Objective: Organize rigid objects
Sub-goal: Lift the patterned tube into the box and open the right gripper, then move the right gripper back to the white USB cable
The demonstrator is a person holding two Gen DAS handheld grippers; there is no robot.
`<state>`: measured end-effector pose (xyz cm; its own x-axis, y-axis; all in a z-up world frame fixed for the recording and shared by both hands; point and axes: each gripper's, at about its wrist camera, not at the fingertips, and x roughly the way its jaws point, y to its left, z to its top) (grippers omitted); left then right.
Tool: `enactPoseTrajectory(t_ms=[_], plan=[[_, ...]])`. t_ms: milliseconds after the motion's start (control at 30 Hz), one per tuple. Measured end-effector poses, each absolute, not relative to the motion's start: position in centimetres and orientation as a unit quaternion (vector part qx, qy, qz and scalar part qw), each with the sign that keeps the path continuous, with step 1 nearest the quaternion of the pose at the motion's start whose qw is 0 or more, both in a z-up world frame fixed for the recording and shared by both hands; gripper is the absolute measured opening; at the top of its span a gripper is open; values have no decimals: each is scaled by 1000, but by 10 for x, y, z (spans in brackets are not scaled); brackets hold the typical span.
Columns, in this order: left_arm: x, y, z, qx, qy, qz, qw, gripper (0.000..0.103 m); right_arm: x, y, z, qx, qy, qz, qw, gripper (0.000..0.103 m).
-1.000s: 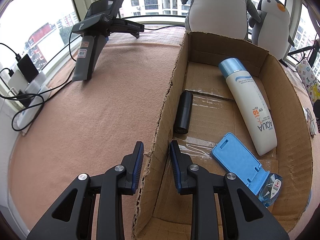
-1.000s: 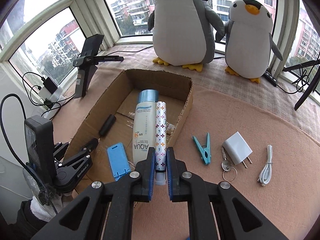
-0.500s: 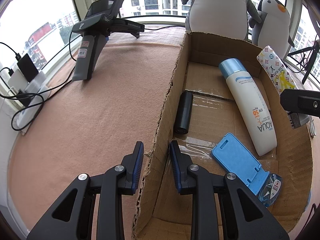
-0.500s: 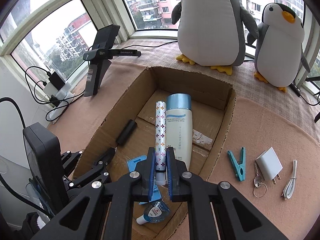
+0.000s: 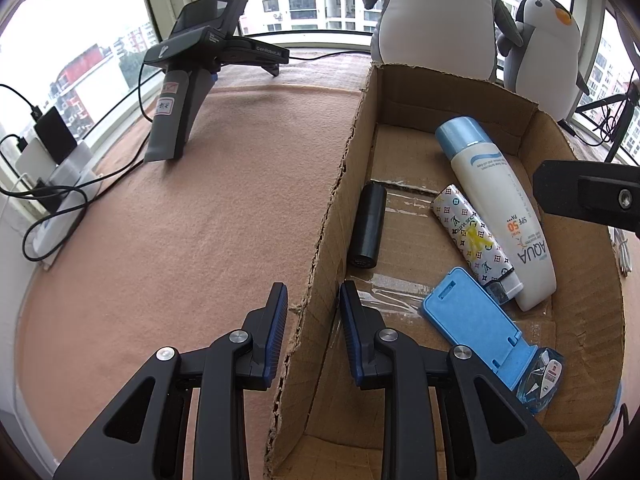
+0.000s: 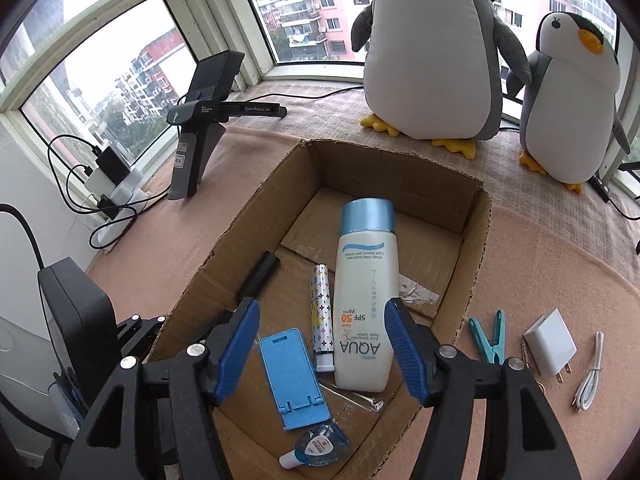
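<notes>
The left gripper (image 5: 313, 312) straddles the near-left wall of the cardboard box (image 6: 482, 248), one pad outside and one inside, with a visible gap on each side of the cardboard; whether the pads actually pinch the wall cannot be told, and the jaws read as narrowly apart. The right gripper (image 6: 320, 344) hangs above the near half of the box with its jaws spread wide and nothing between them. Directly below and ahead of it lie the items already boxed: a tape dispenser (image 6: 320, 446) nearest, then a blue phone stand (image 6: 292, 376), then a patterned tube (image 6: 322, 316) lying touching, or just beside, the white AQUA bottle (image 6: 366, 308), both with their long axes running away from the jaws toward the far wall. A black cylinder (image 6: 260, 278) lies apart from them along the left wall. The objects not yet boxed sit on the pink cloth (image 6: 560, 280) outside the right wall: a teal clothespin (image 6: 490, 338) just beside the box, then a white charger plug (image 6: 550, 346), then a white cable (image 6: 590, 372) farthest right. All three lie to the right of the open jaws, with the box wall between. Judgement: the right gripper is the nearer arm by a clear margin; the clothespin is the closest candidate, and its long axis runs roughly along the finger direction, so the jaws would close across its width after a sideways shift over the wall. Beyond the box stand two plush penguins (image 6: 434, 60) and a spare handheld gripper (image 6: 200, 120), not part of the work.
</notes>
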<state>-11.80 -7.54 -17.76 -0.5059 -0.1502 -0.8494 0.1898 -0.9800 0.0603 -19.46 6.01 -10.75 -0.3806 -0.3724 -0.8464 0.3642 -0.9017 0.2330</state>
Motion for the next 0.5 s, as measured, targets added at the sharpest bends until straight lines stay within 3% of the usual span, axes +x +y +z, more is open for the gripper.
enactPoseTrajectory(t_ms=[500], plan=[[-118,-75,-178,487,20,-867,98,24,-188,81,-96,503,-2,-838,210,61]])
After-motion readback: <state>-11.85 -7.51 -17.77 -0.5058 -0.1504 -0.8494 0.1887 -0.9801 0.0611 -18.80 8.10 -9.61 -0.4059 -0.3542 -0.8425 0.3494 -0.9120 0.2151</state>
